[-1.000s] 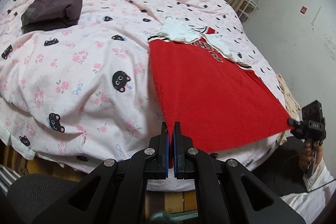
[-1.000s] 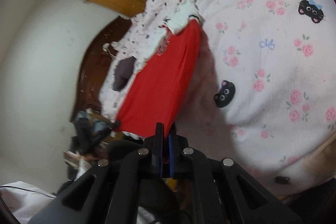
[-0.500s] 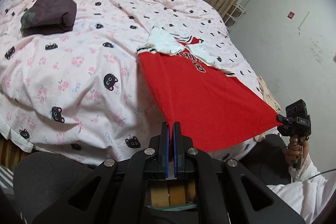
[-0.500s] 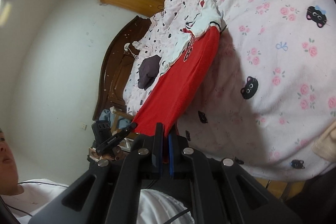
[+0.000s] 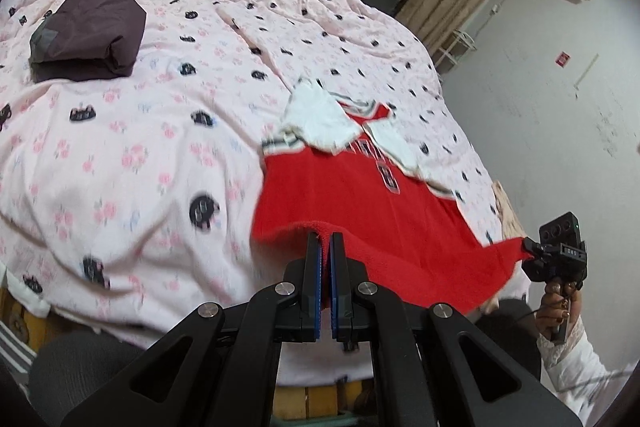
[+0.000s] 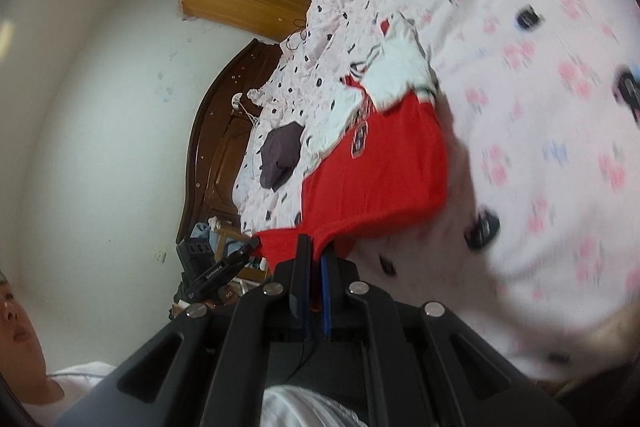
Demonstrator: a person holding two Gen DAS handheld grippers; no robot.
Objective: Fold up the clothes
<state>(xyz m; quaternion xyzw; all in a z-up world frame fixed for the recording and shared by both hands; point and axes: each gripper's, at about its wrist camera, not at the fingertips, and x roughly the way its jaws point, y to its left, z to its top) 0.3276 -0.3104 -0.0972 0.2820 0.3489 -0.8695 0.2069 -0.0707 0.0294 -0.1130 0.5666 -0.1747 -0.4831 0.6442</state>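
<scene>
We hold the red jersey [image 5: 360, 195] by its bottom hem w/ both grippers. Left gripper [image 5: 325, 241]: jaws nearly closed, pinching the hem corner at 6 o'clock in the left wrist view. Right gripper [image 6: 316, 247]: jaws narrow, clamped on the opposite hem corner; same unit shows at approx. 3–4 o'clock in the left view, gripped by a hand [image 5: 558, 307]. The hem is lifted off the bed [image 5: 120, 155] and sags between the two grips; the hem edge curls over toward the chest. The upper part of the jersey (number, white sleeves [image 5: 320, 119], striped trim) lies on the pink cat-print bedding, toward 12 o'clock from the left gripper. Sleeves appear tucked inward over the chest, though blur prevents confirmation. A dark folded garment [image 5: 88, 31] sits well apart at 10 o'clock, near the headboard [image 6: 216, 131]; it looks like a finished item. Progress est.: jersey is mid-fold. Side/sleeve folds look done; the bottom-to-top fold looks in progress, w/ the hem raised but not laid on the collar. Remaining, in our judgement: carry hem to collar, lay flat, release both corners, poss. one more halving. Risk: fabric sag between grips may wrinkle the fold line.
</scene>
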